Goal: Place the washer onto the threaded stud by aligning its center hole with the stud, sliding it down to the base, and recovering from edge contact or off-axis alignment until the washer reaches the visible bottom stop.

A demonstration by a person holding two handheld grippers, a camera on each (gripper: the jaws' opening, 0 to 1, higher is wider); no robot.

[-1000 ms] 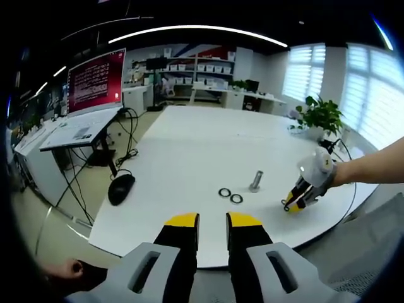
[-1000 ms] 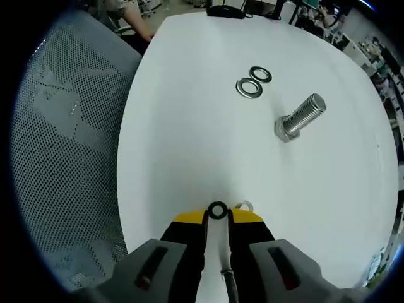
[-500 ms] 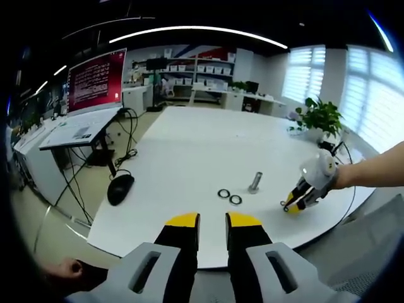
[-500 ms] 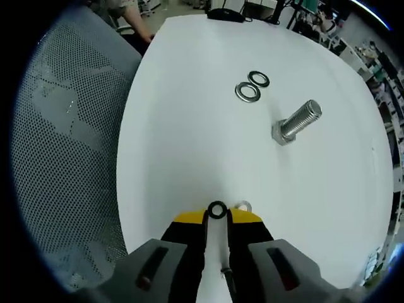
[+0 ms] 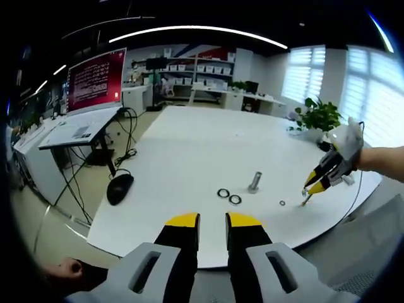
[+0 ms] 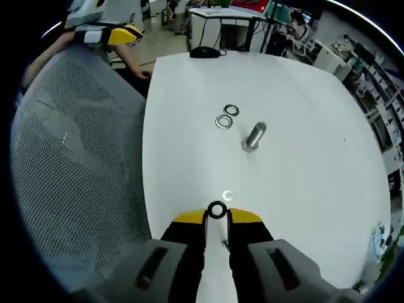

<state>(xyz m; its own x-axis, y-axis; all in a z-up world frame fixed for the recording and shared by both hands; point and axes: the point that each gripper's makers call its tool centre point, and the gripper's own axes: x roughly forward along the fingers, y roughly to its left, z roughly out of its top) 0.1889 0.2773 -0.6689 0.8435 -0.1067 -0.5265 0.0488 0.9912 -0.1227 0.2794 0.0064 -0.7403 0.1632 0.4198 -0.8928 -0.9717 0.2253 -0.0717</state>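
Note:
The threaded stud (image 6: 254, 136) stands head-down on the white table (image 6: 303, 189), also in the left gripper view as the stud (image 5: 255, 182). Two washers (image 6: 226, 117) lie side by side just beyond it, seen as the pair of washers (image 5: 229, 196). My right gripper (image 6: 217, 214) is shut on a dark washer (image 6: 217, 210) held on edge between its yellow tips, high above the table and short of the stud. A lone washer (image 6: 227, 196) lies on the table below it. The right gripper (image 5: 314, 187) hangs above the table's right side. My left gripper (image 5: 213, 221) stands open with nothing in it, near the table's front edge.
A black mouse (image 5: 120, 188) lies near the table's left edge. A grey mesh chair (image 6: 76, 177) stands at the table's side. A desk with a red screen (image 5: 95, 79) is at the far left, a potted plant (image 5: 322, 117) at the far right.
My right gripper has risen up and away from the table with the dark washer still in it, so the stud looks smaller. The left gripper has not moved.

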